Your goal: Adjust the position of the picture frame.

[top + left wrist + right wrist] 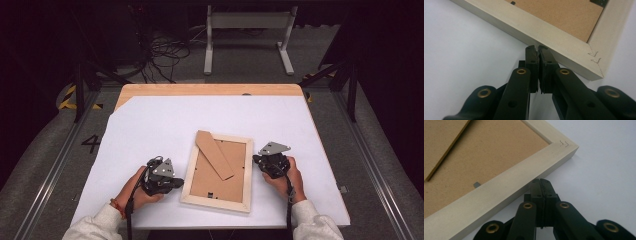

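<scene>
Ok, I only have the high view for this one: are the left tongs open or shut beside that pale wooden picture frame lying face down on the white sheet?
Observer: Shut. In the left gripper view the left tongs are closed together, with their tips right at the outer edge of the pale wooden picture frame. I cannot confirm contact.
Operator: And the right tongs?
Observer: Also shut. The right tongs sit at the frame's outer side, close to a corner.
Operator: Anything on that corner?
Observer: Two small arrow-shaped marks are pressed into the wood there.
</scene>
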Action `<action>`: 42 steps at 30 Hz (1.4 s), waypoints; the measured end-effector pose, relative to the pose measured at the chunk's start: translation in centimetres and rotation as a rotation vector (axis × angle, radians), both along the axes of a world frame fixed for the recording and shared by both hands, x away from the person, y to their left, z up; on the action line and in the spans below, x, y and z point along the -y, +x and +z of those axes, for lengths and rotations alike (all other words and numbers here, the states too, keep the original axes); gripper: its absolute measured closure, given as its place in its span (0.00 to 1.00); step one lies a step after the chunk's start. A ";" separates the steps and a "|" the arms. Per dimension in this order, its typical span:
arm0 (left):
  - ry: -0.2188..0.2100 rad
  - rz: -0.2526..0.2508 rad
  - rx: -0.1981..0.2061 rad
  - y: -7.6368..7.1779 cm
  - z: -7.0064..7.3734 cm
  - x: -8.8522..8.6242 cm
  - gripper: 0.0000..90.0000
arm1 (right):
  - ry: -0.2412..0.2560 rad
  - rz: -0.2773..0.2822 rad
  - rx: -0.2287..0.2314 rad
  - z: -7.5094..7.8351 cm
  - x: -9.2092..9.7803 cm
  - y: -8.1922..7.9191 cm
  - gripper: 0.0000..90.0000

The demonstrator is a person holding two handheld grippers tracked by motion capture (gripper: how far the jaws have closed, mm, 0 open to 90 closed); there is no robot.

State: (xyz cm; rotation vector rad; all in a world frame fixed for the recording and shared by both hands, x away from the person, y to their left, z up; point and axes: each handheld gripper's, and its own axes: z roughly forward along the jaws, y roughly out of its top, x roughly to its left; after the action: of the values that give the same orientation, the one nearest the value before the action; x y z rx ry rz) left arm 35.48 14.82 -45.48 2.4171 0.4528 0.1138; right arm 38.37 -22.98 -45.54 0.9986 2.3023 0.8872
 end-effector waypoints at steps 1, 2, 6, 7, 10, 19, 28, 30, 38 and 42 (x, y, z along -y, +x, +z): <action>0.000 -0.002 0.003 -0.1 0.0 0.0 0.95 | -0.001 0.000 0.001 0.0 0.0 0.0 1.00; 0.000 -0.003 0.004 -0.2 0.0 -0.1 0.95 | 0.002 0.000 0.002 0.0 0.0 0.0 1.00; -0.007 -0.007 0.007 -0.9 -0.1 -0.3 0.92 | 0.030 0.004 -0.013 0.0 0.6 -0.3 0.98; -0.006 -0.007 0.009 -1.0 -0.1 -0.4 0.92 | 0.035 0.003 -0.016 0.0 0.7 -0.4 0.98; -0.015 -0.005 0.002 -1.4 -0.2 -0.5 0.93 | 0.020 0.015 -0.020 0.1 0.7 -0.7 0.98; -0.027 -0.033 -0.008 -2.2 -0.3 -0.1 0.95 | 0.011 0.037 -0.038 0.2 0.2 -0.5 1.00; -0.029 -0.051 -0.008 -3.9 -0.3 0.6 0.94 | -0.004 0.064 -0.030 0.2 -0.8 0.7 1.00; -0.034 -0.052 -0.008 -4.1 -0.3 0.7 0.93 | -0.008 0.065 -0.020 0.2 -1.1 1.1 1.00; -0.042 -0.064 -0.017 -4.4 -0.3 0.8 0.92 | 0.016 0.061 -0.012 0.4 -0.4 0.6 0.96; -0.035 -0.079 -0.013 -5.0 -0.3 0.8 0.92 | 0.025 0.069 -0.036 0.4 0.4 -0.4 0.97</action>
State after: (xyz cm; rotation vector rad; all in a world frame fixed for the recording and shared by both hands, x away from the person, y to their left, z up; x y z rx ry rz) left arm 30.52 14.02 -45.82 2.3989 0.3620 0.0549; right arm 37.94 -23.37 -45.16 0.9580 2.3738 0.9344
